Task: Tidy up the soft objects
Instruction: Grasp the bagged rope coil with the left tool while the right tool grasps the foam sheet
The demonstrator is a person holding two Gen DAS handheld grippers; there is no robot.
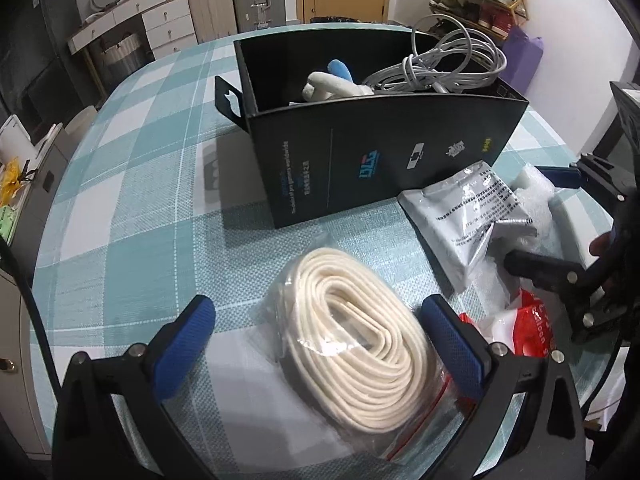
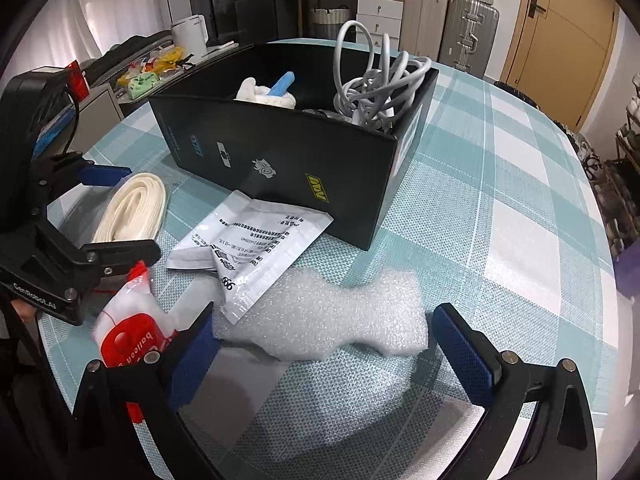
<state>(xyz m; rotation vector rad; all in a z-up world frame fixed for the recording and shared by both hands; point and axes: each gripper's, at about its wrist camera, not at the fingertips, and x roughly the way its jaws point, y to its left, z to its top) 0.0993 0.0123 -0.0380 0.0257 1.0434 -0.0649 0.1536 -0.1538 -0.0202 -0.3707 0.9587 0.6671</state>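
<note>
Left wrist view: my left gripper [image 1: 320, 340] gapes wide, holding nothing; bagged cream cord coil [image 1: 352, 340] lies between its fingers on the table [image 1: 132, 208]
Coil axis: long way runs from near-right to far-left
Right gripper [image 2: 324, 344]: spread, empty, straddling the foam sheet [image 2: 328, 316]
Black box [image 1: 380, 156]: beyond both
Nearer hand: left for coil

Both tongs hover low, the left tongs [image 1: 320, 344] and right tongs [image 2: 324, 344] spread wide, gripping nothing.
</note>
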